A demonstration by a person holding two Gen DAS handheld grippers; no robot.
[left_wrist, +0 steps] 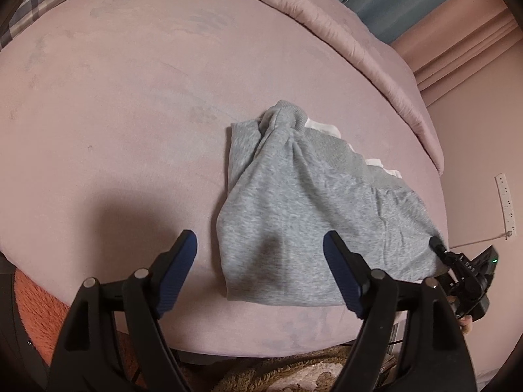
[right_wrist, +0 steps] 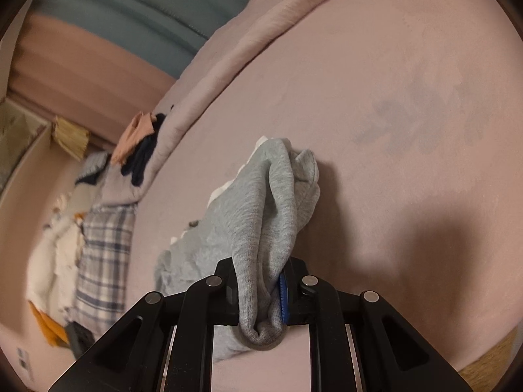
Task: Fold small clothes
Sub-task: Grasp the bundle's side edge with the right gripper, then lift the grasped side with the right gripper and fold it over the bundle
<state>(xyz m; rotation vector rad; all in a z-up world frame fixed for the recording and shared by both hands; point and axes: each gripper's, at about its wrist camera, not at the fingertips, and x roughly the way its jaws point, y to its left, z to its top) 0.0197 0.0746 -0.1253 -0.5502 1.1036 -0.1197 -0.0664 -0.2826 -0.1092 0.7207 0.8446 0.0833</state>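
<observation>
A small grey sweat garment (left_wrist: 294, 196) lies crumpled on the pink bed sheet (left_wrist: 114, 114), with a white edge (left_wrist: 322, 127) showing at its far side. My left gripper (left_wrist: 260, 240) hovers open above its near left part; one blue-padded finger (left_wrist: 188, 241) is over bare sheet, the other finger (left_wrist: 331, 245) over the cloth. My right gripper (right_wrist: 261, 290) is shut on a bunched corner of the grey garment (right_wrist: 274, 196), lifting it so the cloth hangs in folds. In the left wrist view that right gripper (left_wrist: 439, 248) grips the garment's right corner.
A folded pink quilt (left_wrist: 359, 32) runs along the bed's far edge. Plaid fabric (right_wrist: 104, 245) and a pile of other clothes (right_wrist: 140, 143) lie on the bed's left side. A power strip (left_wrist: 506, 202) hangs on the wall. An orange fluffy cloth (left_wrist: 36, 310) and a rug (left_wrist: 294, 372) are below the near edge.
</observation>
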